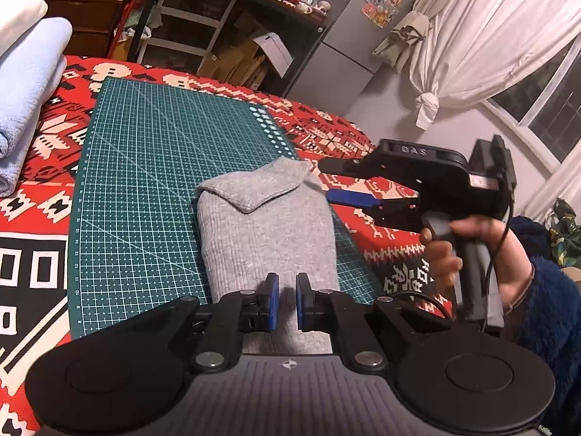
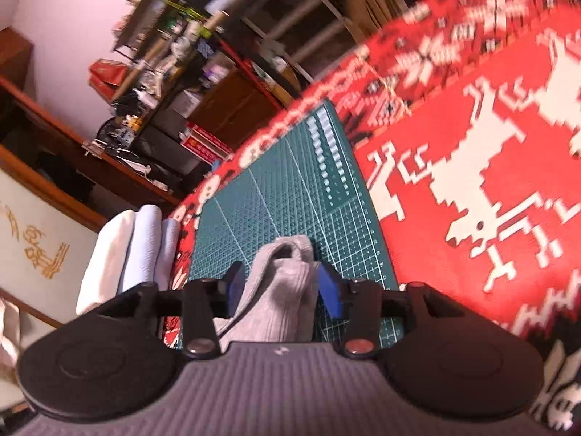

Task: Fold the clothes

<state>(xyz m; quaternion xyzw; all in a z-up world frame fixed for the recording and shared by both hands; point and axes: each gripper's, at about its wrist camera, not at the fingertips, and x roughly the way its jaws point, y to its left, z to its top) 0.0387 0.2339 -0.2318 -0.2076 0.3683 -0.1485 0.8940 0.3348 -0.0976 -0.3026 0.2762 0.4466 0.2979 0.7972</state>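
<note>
Left claw [image 1: 287,299] nearly closed, empty, over the grey garment [image 1: 267,232]; right claw [image 2: 284,288] wide open, straddling its fold.

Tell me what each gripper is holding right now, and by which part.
Neither visibly holds anything. The left gripper has its pads slightly apart over the near end of the grey garment. The right gripper is open, straddling its far end.
</note>
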